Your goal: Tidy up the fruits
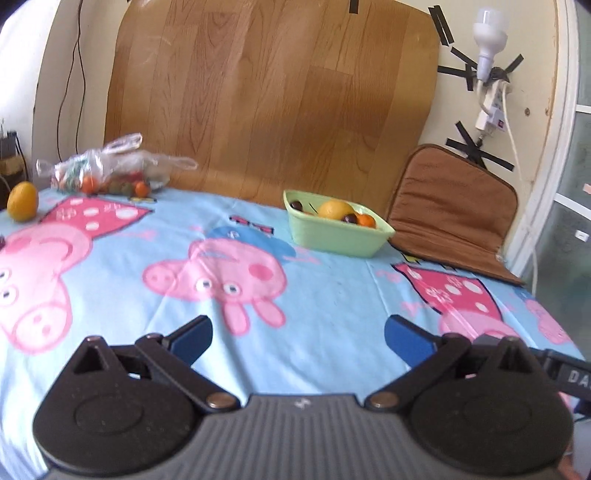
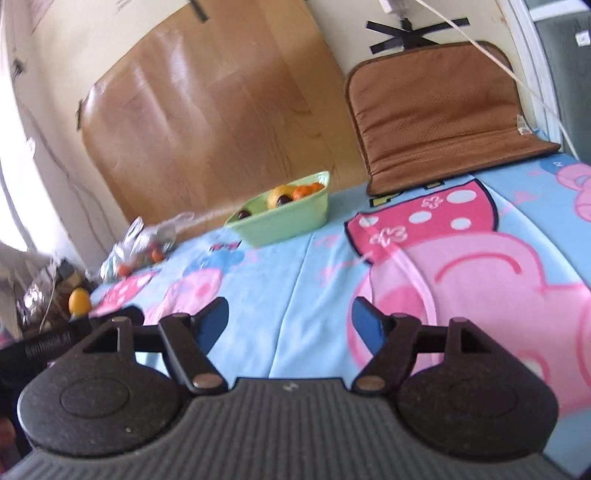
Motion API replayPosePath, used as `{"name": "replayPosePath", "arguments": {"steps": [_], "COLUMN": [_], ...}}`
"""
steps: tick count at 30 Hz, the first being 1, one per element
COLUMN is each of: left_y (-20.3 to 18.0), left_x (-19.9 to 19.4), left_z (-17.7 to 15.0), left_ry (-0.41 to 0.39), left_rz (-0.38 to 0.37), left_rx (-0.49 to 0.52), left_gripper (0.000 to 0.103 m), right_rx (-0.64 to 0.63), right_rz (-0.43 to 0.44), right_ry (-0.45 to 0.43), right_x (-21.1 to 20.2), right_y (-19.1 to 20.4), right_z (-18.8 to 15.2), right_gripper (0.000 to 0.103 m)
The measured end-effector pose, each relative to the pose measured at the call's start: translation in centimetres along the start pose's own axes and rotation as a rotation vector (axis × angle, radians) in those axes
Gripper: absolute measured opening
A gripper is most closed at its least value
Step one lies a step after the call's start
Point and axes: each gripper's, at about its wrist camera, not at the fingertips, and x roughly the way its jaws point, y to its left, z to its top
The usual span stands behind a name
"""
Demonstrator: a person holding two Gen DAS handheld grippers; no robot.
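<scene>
The left gripper [image 1: 297,341] and right gripper [image 2: 290,325] are both wide and hold nothing. The lemon [image 1: 22,201] sits at ten o'clock, far from the bowl [image 1: 338,236]. It looks firm and smooth, so grab its fat middle.

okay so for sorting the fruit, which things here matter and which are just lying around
For the job: green bowl with fruit, loose yellow fruit, plastic bag of fruit, open left gripper, open right gripper.

Lying about: brown cushion, wooden board, light bulb.

a home: cartoon-pig tablecloth [image 1: 325,295], seat cushion [image 1: 454,206] (taped wall).
</scene>
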Motion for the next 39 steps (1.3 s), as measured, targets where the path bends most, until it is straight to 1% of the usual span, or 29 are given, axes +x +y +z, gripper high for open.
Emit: {"name": "replayPosePath", "arguments": {"steps": [2,5,8,9,12,14,16,19,21,25,28,30,33,36,39], "left_y": [-0.3,-1.0,-0.9,-0.8,-0.6,-0.9,-1.5,-2.4,-2.9,-3.6,-4.0,-4.2,-4.6,-5.0,-5.1], "left_x": [-0.9,-2.0,-3.6,-4.1,-5.4,-5.8,-6.0,-6.1,-6.3,-6.5,-6.4,-6.1,-5.9,-6.0,-5.9], "left_z": [-1.1,-2.5,-3.1,-3.2,-3.2,-3.0,-3.0,-3.1,-3.2,-3.3,-3.4,-3.5,-4.0,-4.3,-4.3], "left_ry": [0.015,0.024,-0.011,-0.032,-0.086,-0.103,-0.121,-0.131,-0.142,-0.176,-0.189,-0.188,-0.193,-0.211,-0.177], "left_rz": [-0.026,-0.018,0.001,0.013,0.068,0.124,0.19,0.235,0.245,0.274,0.271,0.274,0.293,0.321,0.297], "left_rx": [0.005,0.061,0.073,0.074,0.088,0.117,0.161,0.207,0.22,0.239,0.24,0.244,0.269,0.299,0.295], "left_gripper": [0.103,0.103,0.103,0.103,0.103,0.103,0.103,0.103,0.103,0.103,0.103,0.103,0.103,0.103,0.103], "right_rx": [0.009,-0.002,-0.026,-0.028,-0.029,-0.037,-0.043,-0.047,-0.057,-0.073,-0.052,-0.047,-0.041,-0.02,-0.03], "right_rz": [-0.023,-0.047,-0.065,-0.066,-0.06,-0.06,-0.061,-0.081,-0.107,-0.113,-0.115,-0.125,-0.146,-0.138,-0.129], "right_ry": [0.013,0.038,0.038,0.04,0.048,0.049,0.041,0.017,0.008,0.001,0.01,-0.001,-0.026,-0.026,-0.008], "right_x": [-1.1,-1.5,-1.9,-1.4,-1.6,-1.8,-2.1,-2.5,-2.6,-2.6,-2.5,-2.5,-2.7,-2.7,-2.4], "right_y": [0.5,1.6,2.6,2.9,3.4,3.7,4.0,4.1,4.1,3.9,3.4,3.0,2.6,2.1,2.1], "right_z": [-0.8,-1.6,-2.1,-2.1,-2.5,-2.7,-2.8,-3.0,-3.2,-3.6,-3.7,-3.7,-3.7,-3.7,-3.7], "right_gripper": [0.079,0.084,0.085,0.086,0.088,0.089,0.092,0.094,0.094,0.095,0.095,0.095,0.095,0.095,0.095]}}
